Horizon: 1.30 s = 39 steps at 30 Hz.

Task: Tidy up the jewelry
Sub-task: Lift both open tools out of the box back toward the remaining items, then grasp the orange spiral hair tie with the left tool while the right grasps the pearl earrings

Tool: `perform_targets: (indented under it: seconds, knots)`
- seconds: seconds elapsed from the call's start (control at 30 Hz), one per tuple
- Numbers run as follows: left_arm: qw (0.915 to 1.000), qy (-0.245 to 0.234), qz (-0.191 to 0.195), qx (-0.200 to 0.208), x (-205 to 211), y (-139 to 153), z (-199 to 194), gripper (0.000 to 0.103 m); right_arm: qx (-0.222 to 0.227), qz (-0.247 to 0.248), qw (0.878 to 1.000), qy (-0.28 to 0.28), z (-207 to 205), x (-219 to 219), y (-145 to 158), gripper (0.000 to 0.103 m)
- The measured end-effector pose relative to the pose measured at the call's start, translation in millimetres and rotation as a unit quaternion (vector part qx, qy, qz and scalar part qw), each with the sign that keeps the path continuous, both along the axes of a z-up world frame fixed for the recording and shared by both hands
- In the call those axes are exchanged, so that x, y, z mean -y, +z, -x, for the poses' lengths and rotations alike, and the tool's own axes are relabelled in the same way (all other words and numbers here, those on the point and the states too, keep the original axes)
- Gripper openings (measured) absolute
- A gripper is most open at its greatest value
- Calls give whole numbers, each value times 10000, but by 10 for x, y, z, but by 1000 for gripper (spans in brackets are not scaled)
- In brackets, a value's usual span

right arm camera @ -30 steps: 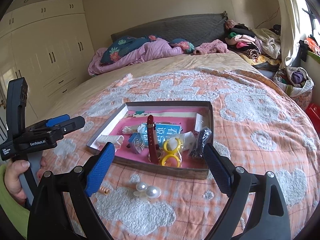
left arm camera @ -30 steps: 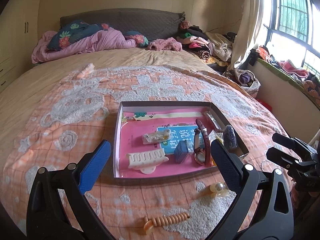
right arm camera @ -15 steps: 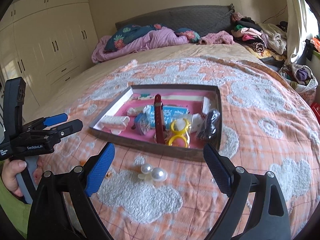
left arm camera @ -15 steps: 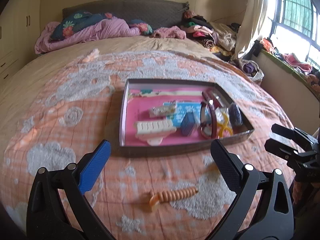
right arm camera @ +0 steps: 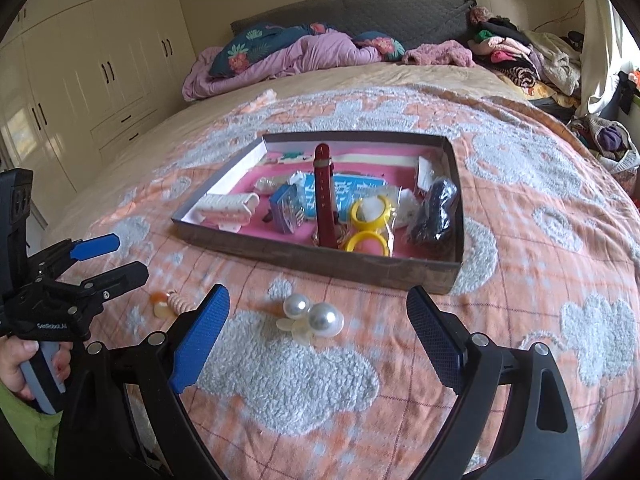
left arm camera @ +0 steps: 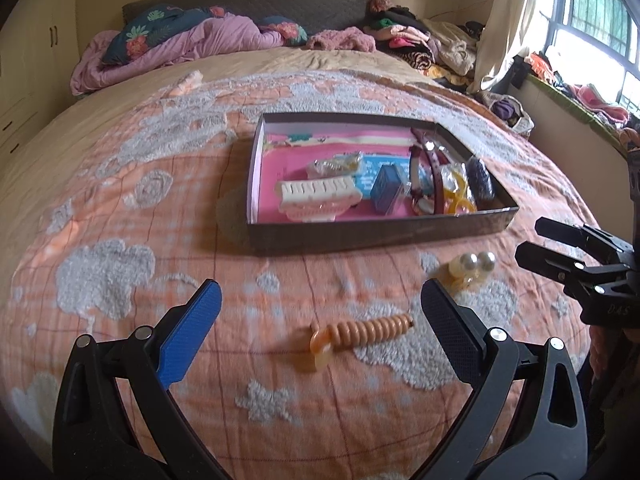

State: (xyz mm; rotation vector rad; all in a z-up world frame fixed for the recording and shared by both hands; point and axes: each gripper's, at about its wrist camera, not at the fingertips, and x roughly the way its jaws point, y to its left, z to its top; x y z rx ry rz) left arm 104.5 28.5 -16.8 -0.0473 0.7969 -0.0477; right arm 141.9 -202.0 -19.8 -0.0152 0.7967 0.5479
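Across the middle of both views sits the shallow cardboard tray on the orange bedspread, and it now lies farther up each frame than a second ago, leaving more blanket between it and the fingers. The left gripper is spread wide with nothing between its jaws; the orange spiral hair tie, formerly at the very bottom edge of its view, now lies squarely between its fingers. From the right wrist that same tie is half hidden behind the left gripper at the left of the frame. The right gripper is likewise wide apart and holds nothing, with the pearl hair clip lying between its tips (closer in than before). At the right edge of the left view the right gripper is cut off by the frame.

Inside the tray are a white claw clip, a blue box, a red watch strap, yellow rings and a dark scrunchie. Small clear packets near the tray's centre are too blurred to name.
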Motion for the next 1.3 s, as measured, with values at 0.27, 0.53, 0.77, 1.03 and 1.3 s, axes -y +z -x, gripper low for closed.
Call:
perform_targets:
  seconds: [0.27, 0.53, 0.77, 1.03, 1.3]
  knots:
    - [9991, -107, 105, -390, -7, -206, -17, 93, -281, 79, 9995, 75, -95, -48, -210, 84]
    - [9967, -333, 223, -708, 118, -406, -59, 93, -627, 173, 9976, 243, -231, -194, -511, 64]
    - [9959, -362, 185, -804, 205, -532, -147, 93, -609, 68, 9976, 317, -261, -213, -553, 49]
    - [9966, -556, -168, -590, 372, -555, -195, 68, -477, -145, 9984, 262, -204, -120, -394, 49]
    - [9979, -611, 89, -186, 303, -267, -147, 66, -78, -346, 9991, 245, -106, -32, -97, 49]
